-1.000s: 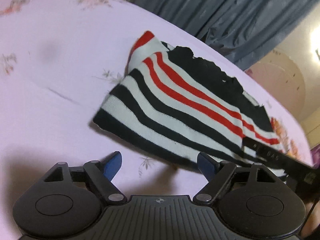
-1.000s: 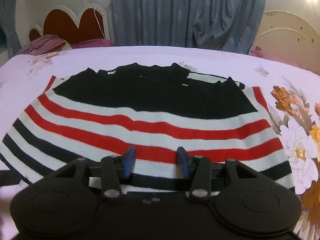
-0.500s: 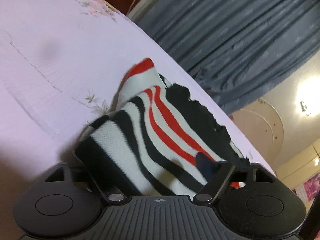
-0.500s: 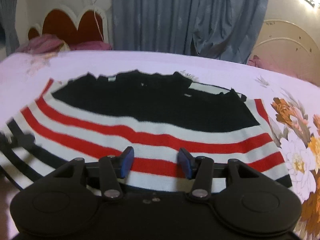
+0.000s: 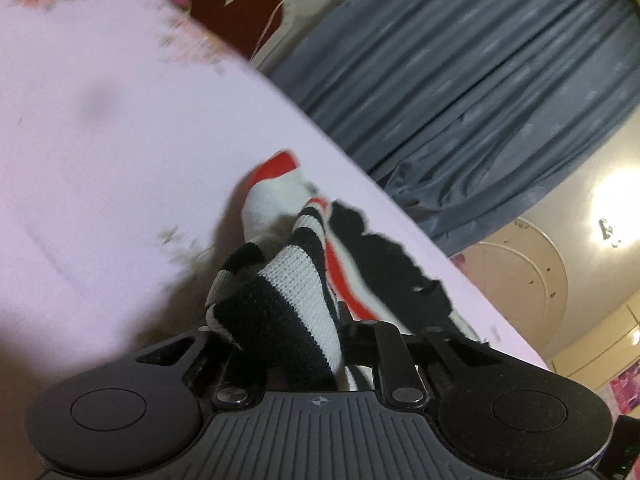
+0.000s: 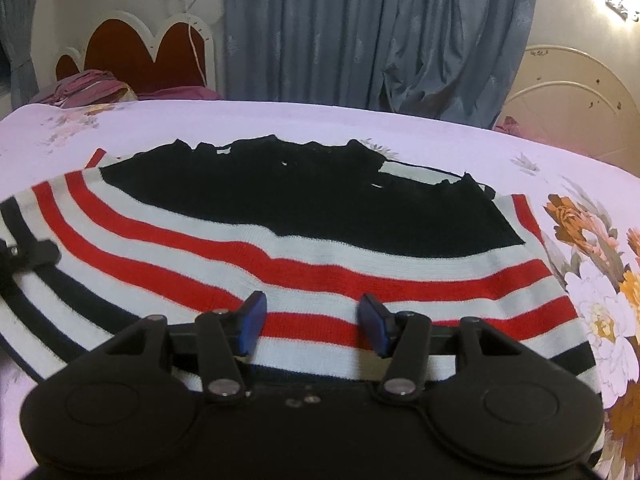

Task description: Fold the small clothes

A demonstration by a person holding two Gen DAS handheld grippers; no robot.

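A small knit garment point(image 6: 320, 248) with black, white and red stripes and a black upper part lies flat on the pink bed sheet point(image 6: 440, 140). In the left wrist view its striped corner point(image 5: 280, 304) is bunched up and lifted off the sheet. My left gripper point(image 5: 296, 340) is closing on that corner, and the fabric fills the gap and hides the fingertips. The left gripper also shows at the garment's left edge point(image 6: 24, 256) in the right wrist view. My right gripper point(image 6: 312, 320) hovers over the near hem with its jaws opening and nothing pinched between the blue pads point(image 6: 252, 320).
A red and white headboard point(image 6: 132, 56) and a purple bedding pile point(image 6: 88, 88) stand at the far left. Blue-grey curtains point(image 6: 360, 32) hang behind the bed. A cream curved board point(image 6: 568, 92) is at the far right. Large printed flowers point(image 6: 600, 280) cover the sheet's right side.
My left gripper moved onto the garment's left corner, shut on it and tilted as it raised the fabric. My right gripper's fingers spread a little wider over the hem.
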